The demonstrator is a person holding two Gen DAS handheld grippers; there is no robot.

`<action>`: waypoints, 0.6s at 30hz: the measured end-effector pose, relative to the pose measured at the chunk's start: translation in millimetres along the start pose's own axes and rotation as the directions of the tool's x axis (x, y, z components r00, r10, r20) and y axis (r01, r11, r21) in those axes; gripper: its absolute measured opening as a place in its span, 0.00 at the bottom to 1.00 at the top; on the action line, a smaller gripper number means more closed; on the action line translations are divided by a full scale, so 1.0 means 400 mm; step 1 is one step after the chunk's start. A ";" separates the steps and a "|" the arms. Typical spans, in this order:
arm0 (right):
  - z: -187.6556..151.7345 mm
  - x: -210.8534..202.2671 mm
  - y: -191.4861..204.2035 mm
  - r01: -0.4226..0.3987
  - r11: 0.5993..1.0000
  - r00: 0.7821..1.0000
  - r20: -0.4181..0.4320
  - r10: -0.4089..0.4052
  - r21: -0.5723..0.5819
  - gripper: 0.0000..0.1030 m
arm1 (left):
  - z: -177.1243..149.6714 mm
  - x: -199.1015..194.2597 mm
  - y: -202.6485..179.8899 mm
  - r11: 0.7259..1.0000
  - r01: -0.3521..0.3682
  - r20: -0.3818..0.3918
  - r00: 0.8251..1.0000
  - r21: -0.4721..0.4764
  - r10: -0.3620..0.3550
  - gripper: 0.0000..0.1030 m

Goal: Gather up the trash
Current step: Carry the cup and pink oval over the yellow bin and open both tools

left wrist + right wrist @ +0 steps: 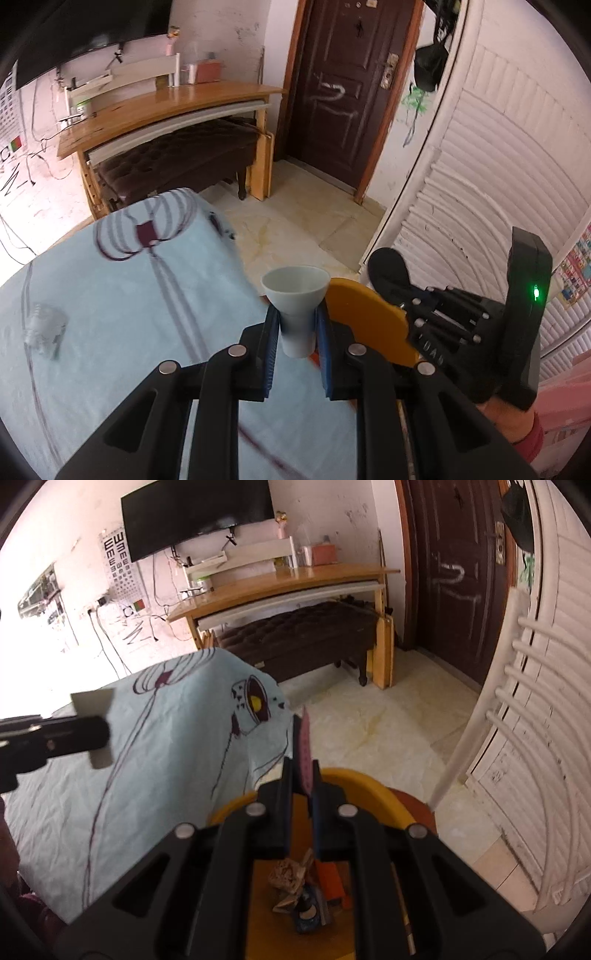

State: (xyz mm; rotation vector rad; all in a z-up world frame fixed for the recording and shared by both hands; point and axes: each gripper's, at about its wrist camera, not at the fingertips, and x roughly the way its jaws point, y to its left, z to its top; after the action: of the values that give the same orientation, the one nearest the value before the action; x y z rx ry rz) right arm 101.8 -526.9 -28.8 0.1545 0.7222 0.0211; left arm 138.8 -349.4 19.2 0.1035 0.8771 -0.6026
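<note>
My left gripper [296,317] is shut on a white paper cup [295,306], squeezed at its waist, held above the edge of the light blue bedsheet [110,314]. The same cup [94,731] and left gripper show at the left of the right wrist view. My right gripper [301,775] is shut on a thin pink wrapper [305,753], right above a yellow bin [369,786]. Crumpled paper [288,878] and orange scraps [330,882] lie inside the bin. A crumpled clear plastic cup [44,328] lies on the sheet at the left.
The right gripper's body [480,325] sits beside the bin's yellow rim [365,317]. A wooden desk [166,107] with a dark bench [177,158] under it stands ahead. A brown door [343,92] and white louvred doors [498,166] are at the right, across a tiled floor [295,229].
</note>
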 end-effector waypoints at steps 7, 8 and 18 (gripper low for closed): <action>-0.032 0.032 -0.035 -0.022 0.999 0.999 -0.027 0.023 0.033 0.07 | 0.012 0.097 -0.073 1.000 0.010 -0.059 0.998 0.018 -0.009 0.15; -0.036 0.037 -0.041 -0.027 0.999 0.999 -0.029 0.028 0.041 0.07 | 0.013 0.109 -0.075 1.000 0.005 -0.066 0.998 0.017 -0.003 0.15; -0.074 0.076 -0.084 -0.065 0.994 0.996 -0.062 0.070 0.082 0.08 | 0.002 0.197 -0.105 0.999 0.027 -0.143 0.990 0.042 -0.021 0.15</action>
State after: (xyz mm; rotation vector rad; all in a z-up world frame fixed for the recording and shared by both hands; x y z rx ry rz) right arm 103.8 -553.8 -75.6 0.2561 0.7823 0.0617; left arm 155.0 -420.3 -32.8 0.1775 1.0044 -0.6432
